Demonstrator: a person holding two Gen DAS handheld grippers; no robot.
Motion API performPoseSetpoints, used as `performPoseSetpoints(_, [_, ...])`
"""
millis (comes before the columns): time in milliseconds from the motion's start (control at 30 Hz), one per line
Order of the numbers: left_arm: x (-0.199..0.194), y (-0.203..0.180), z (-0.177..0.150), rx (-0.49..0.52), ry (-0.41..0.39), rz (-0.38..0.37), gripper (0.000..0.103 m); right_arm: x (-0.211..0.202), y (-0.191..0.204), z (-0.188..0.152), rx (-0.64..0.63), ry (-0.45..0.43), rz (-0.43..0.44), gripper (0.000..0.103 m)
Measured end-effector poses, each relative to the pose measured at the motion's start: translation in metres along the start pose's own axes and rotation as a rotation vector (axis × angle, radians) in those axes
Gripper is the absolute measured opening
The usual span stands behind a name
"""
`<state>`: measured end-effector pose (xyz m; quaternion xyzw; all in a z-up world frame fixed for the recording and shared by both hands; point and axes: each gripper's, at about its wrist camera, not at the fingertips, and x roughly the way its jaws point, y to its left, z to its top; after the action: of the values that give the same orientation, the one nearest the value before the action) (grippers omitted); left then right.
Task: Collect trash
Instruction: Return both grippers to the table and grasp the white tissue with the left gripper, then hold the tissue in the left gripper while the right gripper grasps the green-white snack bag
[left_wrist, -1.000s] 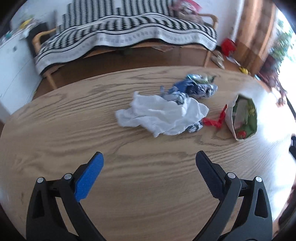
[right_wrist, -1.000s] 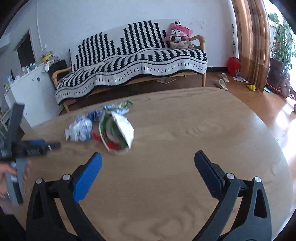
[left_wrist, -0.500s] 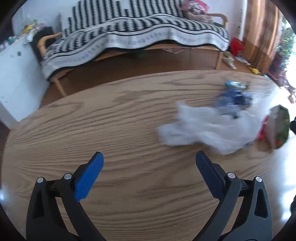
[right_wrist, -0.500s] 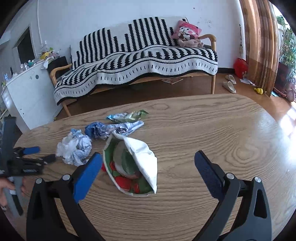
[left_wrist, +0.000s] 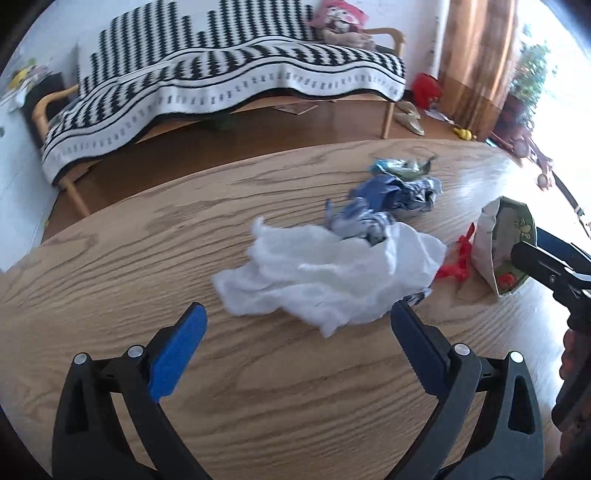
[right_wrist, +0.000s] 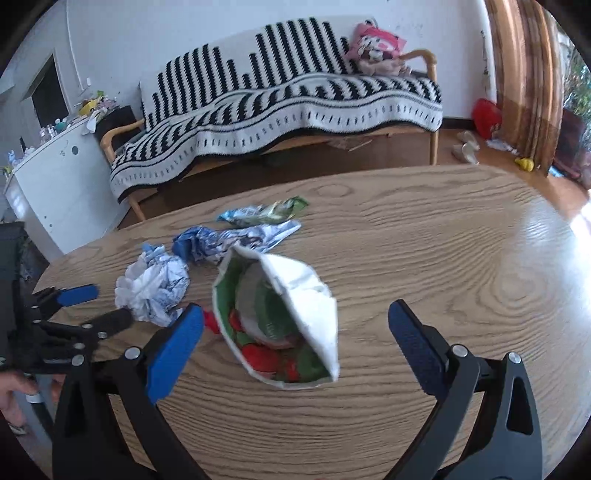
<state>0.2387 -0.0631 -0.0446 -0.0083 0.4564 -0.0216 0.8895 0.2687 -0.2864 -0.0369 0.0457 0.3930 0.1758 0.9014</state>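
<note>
On wooden table, both tongs released, white tissue beside crumpled wrappers, open snack bag

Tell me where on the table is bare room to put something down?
Bare wood lies right of the open bag, toward the table edge, and left of the white tissue. Between them it is crowded: blue wrapper, green wrapper, red scrap.

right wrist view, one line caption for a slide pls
Open right tool poised over an open snack bag beside crumpled wrappers on a wooden table.
</note>
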Motion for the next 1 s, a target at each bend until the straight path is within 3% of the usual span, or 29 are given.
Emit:
performPoseSetpoints(100, [0.005,-0.004,0.003,0.02,-0.005,-0.034,0.096,0.004,0.0,0.003,0.006,0.004,0.012,0.096])
performPoseSetpoints(167, [0.008,-0.006,0.006,0.026,-0.016,-0.042,0.093,0.008,-0.001,0.006,0.021,0.008,0.042,0.09])
performPoseSetpoints(200, [0.01,-0.006,0.008,0.03,-0.014,-0.047,0.091,0.01,-0.001,0.007,0.027,0.013,0.049,0.08])
performPoseSetpoints(233, [0.012,-0.007,0.009,0.036,-0.006,-0.057,0.084,0.014,-0.001,0.008,0.038,0.025,0.055,0.069])
performPoseSetpoints(300, [0.017,-0.01,0.009,0.047,0.013,-0.086,0.069,0.017,-0.001,0.007,0.04,0.031,0.053,0.061])
performPoseSetpoints(333, [0.017,-0.01,0.009,0.058,0.008,-0.077,0.064,0.016,0.0,0.006,0.029,0.026,0.05,0.061])
performPoseSetpoints(400, [0.016,-0.013,0.007,0.091,-0.01,-0.062,0.044,0.014,0.001,0.005,0.013,0.022,0.05,0.06])
performPoseSetpoints(433, [0.015,-0.013,0.007,0.097,-0.017,-0.07,0.03,0.013,0.001,0.003,0.015,0.02,0.056,0.059])
performPoseSetpoints(533, [0.013,-0.012,0.005,0.092,-0.024,-0.077,0.017,0.01,0.001,-0.001,0.019,0.016,0.064,0.058])
performPoseSetpoints(800, [-0.007,-0.007,-0.004,0.042,-0.071,-0.081,0.013,-0.019,0.009,-0.006,-0.036,-0.065,0.039,0.059])
performPoseSetpoints(1000, [-0.047,0.003,-0.018,-0.016,-0.098,-0.06,0.012,-0.031,0.013,-0.01,-0.024,-0.062,0.06,0.059])
